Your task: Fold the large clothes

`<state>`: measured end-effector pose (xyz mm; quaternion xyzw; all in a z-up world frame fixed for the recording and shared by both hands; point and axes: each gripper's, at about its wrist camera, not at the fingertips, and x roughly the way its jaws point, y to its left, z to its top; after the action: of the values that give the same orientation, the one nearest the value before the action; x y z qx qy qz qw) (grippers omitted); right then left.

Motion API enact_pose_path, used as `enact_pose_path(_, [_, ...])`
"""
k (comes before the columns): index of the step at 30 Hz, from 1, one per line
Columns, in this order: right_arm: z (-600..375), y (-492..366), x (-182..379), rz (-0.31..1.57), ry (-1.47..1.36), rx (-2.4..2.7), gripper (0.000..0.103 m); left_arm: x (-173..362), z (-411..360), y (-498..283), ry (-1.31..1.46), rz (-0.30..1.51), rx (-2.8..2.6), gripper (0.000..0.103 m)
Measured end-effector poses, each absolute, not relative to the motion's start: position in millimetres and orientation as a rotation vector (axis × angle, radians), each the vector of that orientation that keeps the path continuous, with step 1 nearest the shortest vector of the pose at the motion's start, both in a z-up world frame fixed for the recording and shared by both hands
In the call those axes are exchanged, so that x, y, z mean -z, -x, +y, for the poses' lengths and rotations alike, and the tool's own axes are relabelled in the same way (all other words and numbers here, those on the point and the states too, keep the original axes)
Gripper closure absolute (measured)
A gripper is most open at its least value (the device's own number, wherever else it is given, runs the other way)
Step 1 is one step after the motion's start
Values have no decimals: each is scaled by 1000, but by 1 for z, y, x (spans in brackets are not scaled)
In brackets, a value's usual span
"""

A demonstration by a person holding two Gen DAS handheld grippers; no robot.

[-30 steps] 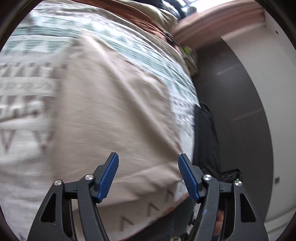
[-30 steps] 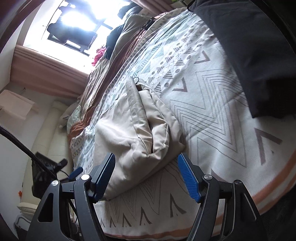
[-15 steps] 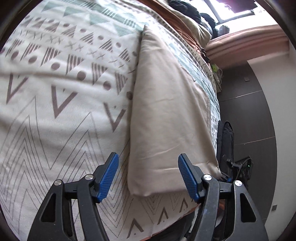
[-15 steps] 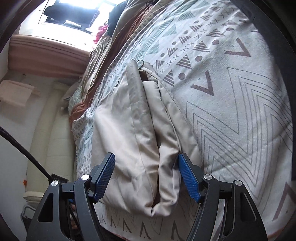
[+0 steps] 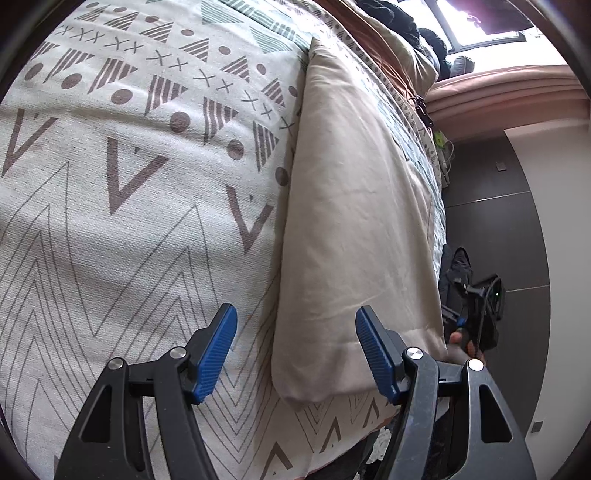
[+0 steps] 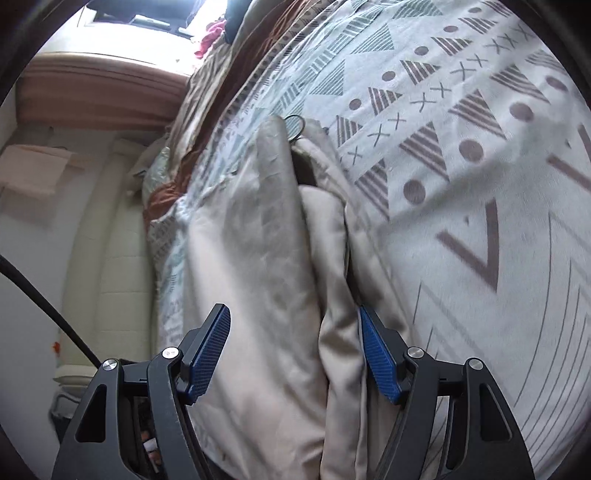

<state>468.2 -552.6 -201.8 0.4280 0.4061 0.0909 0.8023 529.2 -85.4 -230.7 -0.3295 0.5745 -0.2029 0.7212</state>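
Beige fabric, a large folded garment [image 5: 354, 229], lies as a long narrow stack on the patterned bedspread [image 5: 122, 192], close to the bed's near edge, and every place below is given from that stack. Its long axis runs away from both tools toward the window [image 5: 484, 22] end of the room, so each tool meets it end-on, at the near short end, looking down its length.

In the left wrist view the left tool [image 5: 295, 350] hangs over the stack's near corner with its blue pads well apart and nothing between them; the stack's long folded edge lies just inside the line of the left pad, and most of the cloth lies toward the right pad and beyond it. That side looks smooth and closed.

In the right wrist view the right tool [image 6: 295, 350] is equally spread, but the cloth [image 6: 266, 258] fills the gap between its pads: the layered open edges run straight up the middle, and the right pad seems to touch the outer layer, though I cannot tell whether it presses. It grips nothing yet. A dark loop [image 6: 295, 127] shows at the stack's far end.

Judging by this, the right tool is the nearer to the garment and already straddles the near end, while the left sits just off the corner; the next fold likely brings that near end along the axis toward the far one
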Motion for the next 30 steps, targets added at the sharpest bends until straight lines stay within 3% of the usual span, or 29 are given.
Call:
enact_pose_path(6, [-546,-524,202,890,-889,-280,35,235,-79,-532,728,1275,427,36])
enact_pose_path(8, [-537,-543,202,915,-842,-302,40,236,-81,-535,726,1278,429,36])
enact_pose_path(10, [-530,-563,202,959,-782,-285,50,237,-86,-536,714,1286,439,36])
enact_pose_path(15, [-520,-591,200,999,-669,-192,98,236,-101,-536,704,1302,490,36])
enact_pose_path(21, [-504,-587,162,882,-518,-115,100,234,-104,-535,692,1299,502,36])
enact_pose_path(26, [-511,-591,182,916,-513,-19,100,237,-107,-533,689,1305,510,36])
enact_pose_path(28, [-511,-594,189,936,-535,-20,98,237,-107,-535,682,1306,510,36])
enact_pose_path(30, [-516,-589,188,934,-574,-23,90,236,-109,-539,671,1303,507,36])
